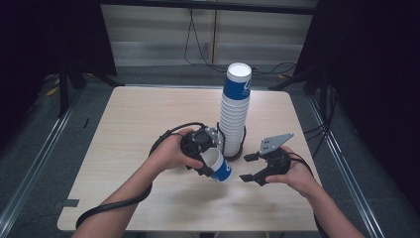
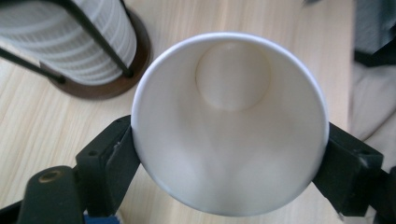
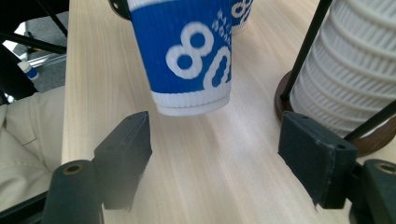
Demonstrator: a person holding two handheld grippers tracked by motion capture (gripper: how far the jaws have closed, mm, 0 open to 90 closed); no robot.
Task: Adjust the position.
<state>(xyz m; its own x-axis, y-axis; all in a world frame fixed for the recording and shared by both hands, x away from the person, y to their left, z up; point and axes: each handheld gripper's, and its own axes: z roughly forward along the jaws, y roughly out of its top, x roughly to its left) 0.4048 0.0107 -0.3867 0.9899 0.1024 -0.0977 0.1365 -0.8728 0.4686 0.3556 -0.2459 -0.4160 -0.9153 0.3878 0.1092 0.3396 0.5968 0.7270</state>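
A blue paper cup (image 1: 219, 167) with white print is held tilted just above the table, its white inside facing the left gripper view (image 2: 229, 121). My left gripper (image 1: 208, 158) (image 2: 229, 154) is shut on the cup, one jaw on each side near the rim. My right gripper (image 1: 246, 167) (image 3: 215, 158) stands open just right of the cup's base (image 3: 187, 51), with nothing between its jaws. A tall stack of white ribbed cups (image 1: 234, 111) (image 3: 355, 70) topped by a blue one stands in a wire holder behind both grippers.
The holder has a round dark wooden base (image 1: 237, 153) (image 2: 116, 84) (image 3: 285, 100) and thin black rods. Part of another blue printed cup (image 3: 240, 14) shows behind the held one. The light wooden table (image 1: 148, 114) is bare to the left and front. Cables lie on the floor beyond.
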